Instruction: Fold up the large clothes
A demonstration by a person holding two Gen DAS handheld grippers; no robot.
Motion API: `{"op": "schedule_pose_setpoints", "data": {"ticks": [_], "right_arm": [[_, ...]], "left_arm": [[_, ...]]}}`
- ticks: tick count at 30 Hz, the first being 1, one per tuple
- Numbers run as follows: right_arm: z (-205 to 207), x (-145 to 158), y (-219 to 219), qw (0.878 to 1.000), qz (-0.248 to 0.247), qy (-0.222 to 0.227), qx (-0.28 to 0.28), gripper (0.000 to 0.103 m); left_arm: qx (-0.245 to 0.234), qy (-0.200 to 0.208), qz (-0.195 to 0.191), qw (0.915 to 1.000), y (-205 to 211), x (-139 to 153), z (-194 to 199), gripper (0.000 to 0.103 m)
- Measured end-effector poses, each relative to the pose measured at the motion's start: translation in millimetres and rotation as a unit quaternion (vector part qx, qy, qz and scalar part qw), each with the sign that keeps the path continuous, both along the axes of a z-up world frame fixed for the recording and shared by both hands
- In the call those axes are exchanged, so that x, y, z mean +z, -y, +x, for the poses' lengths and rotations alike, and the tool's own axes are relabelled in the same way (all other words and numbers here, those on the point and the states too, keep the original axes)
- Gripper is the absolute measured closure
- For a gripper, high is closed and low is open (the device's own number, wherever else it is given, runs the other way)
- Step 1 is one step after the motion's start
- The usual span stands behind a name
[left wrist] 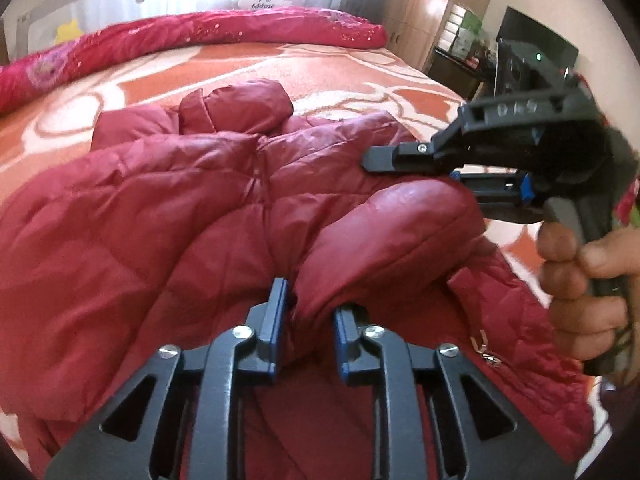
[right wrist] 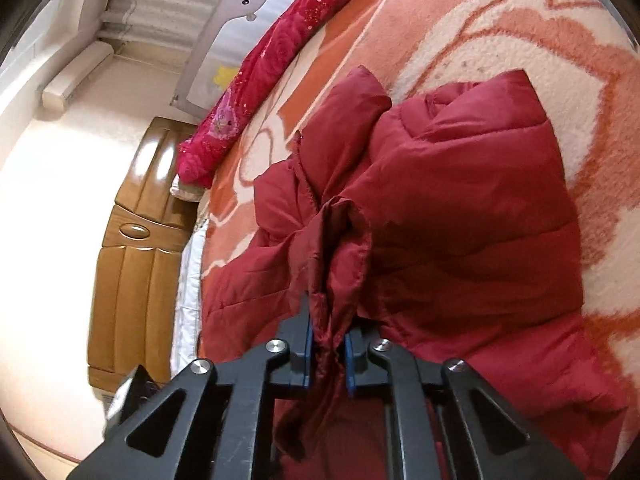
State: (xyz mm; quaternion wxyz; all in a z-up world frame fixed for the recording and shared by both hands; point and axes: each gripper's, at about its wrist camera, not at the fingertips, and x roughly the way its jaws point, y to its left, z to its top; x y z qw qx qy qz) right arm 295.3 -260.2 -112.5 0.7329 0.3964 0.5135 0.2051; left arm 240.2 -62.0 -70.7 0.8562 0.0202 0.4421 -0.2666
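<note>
Jacket position: the red puffer jacket (left wrist: pixel 168 216) lies spread on the bed (left wrist: pixel 328 76), atop the orange-and-cream blanket (right wrist: pixel 520 20)
Left gripper: the left gripper (left wrist: pixel 308 320) stands with its jaws slightly apart around a puffy fold of the jacket at the near edge; whether the pads actually press it I cannot tell
Right gripper: the right gripper (right wrist: pixel 327 344) is clamped on a bunched, hemmed edge of the jacket, which looks like a sleeve cuff
Jacket from the grippers: the bulk lies ahead of and below both, running away from them toward the rolled red quilt (left wrist: pixel 224 28)
Long axis: front to back across the bed, collar end (left wrist: pixel 236 108) farthest away, zipper pull (left wrist: pixel 486 350) near the left gripper
Nearer hand: both are at the near edge; the right gripper, held by a hand (left wrist: pixel 580 280), sits to the right of the left one
Judged next move: carry the gripped edge over the body along that axis
</note>
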Motion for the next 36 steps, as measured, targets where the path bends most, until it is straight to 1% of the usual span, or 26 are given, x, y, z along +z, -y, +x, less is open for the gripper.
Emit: {"op": "schedule_pose_setpoints", "data": {"ticks": [2, 5, 8, 10, 12, 14, 17, 19, 22, 23, 24, 25, 27, 29, 30, 31, 32, 33, 35, 36], "right_arm": [[-2, 3, 1, 1.000, -0.009, 0.006, 0.000, 0.094], [-5, 11, 4, 0.999, -0.026, 0.019, -0.003, 0.095], [-11, 24, 9, 0.998, -0.047, 0.039, -0.005, 0.095], [-16, 31, 13, 0.997, -0.054, 0.051, -0.006, 0.095], [-21, 35, 16, 0.996, -0.070, 0.062, -0.005, 0.096], [-22, 34, 19, 0.995, -0.079, 0.062, -0.005, 0.096], [-20, 22, 21, 0.994, -0.100, 0.053, -0.009, 0.096], [-18, 10, 21, 0.993, -0.109, 0.042, -0.008, 0.096], [-19, -4, 21, 0.993, -0.118, 0.031, -0.007, 0.094], [-20, -6, 20, 0.992, -0.123, 0.028, -0.007, 0.091], [-21, -5, 20, 0.991, -0.133, 0.027, -0.009, 0.082], [-22, -2, 21, 0.989, -0.144, 0.028, -0.012, 0.079], [-28, 14, 23, 0.981, -0.186, 0.041, -0.030, 0.077], [-40, 41, 23, 0.966, -0.235, 0.085, -0.060, 0.077], [-45, 52, 20, 0.961, -0.247, 0.105, -0.067, 0.076], [-49, 62, 15, 0.957, -0.254, 0.126, -0.064, 0.076], [-50, 68, 5, 0.956, -0.252, 0.140, -0.045, 0.076], [-48, 68, -8, 0.958, -0.248, 0.142, -0.009, 0.077], [-40, 58, -27, 0.961, -0.243, 0.129, 0.037, 0.079], [-36, 49, -35, 0.959, -0.251, 0.117, 0.054, 0.079]], "left_arm": [[0.000, -0.009, -0.018, 0.9998, -9, 5, -4, 0.083], [0.010, -0.007, -0.048, 0.9988, -29, 20, -10, 0.082], [0.049, 0.007, -0.058, 0.9971, -57, 34, -6, 0.082], [0.086, 0.013, -0.068, 0.9938, -81, 43, 2, 0.082], [0.109, 0.009, -0.068, 0.9917, -96, 44, 15, 0.082], [0.129, -0.002, -0.059, 0.9899, -108, 38, 27, 0.082], [0.141, -0.038, -0.054, 0.9878, -120, 18, 45, 0.082], [0.140, -0.066, -0.061, 0.9861, -126, 2, 53, 0.082], [0.141, -0.075, -0.067, 0.9849, -125, -11, 52, 0.083], [0.142, -0.076, -0.065, 0.9848, -124, -12, 51, 0.083], [0.144, -0.076, -0.063, 0.9847, -122, -16, 51, 0.083], [0.144, -0.076, -0.061, 0.9848, -122, -16, 50, 0.083], [0.144, -0.075, -0.054, 0.9853, -119, -17, 51, 0.082], [0.143, -0.073, -0.049, 0.9858, -119, -18, 50, 0.082], [0.142, -0.072, -0.048, 0.9860, -119, -18, 50, 0.082], [0.142, -0.072, -0.046, 0.9861, -118, -18, 50, 0.082], [0.143, -0.071, -0.045, 0.9861, -117, -19, 50, 0.082], [0.143, -0.071, -0.043, 0.9862, -117, -19, 50, 0.082], [0.145, -0.071, -0.040, 0.9861, -116, -20, 51, 0.082], [0.146, -0.071, -0.038, 0.9860, -115, -20, 51, 0.082]]}}
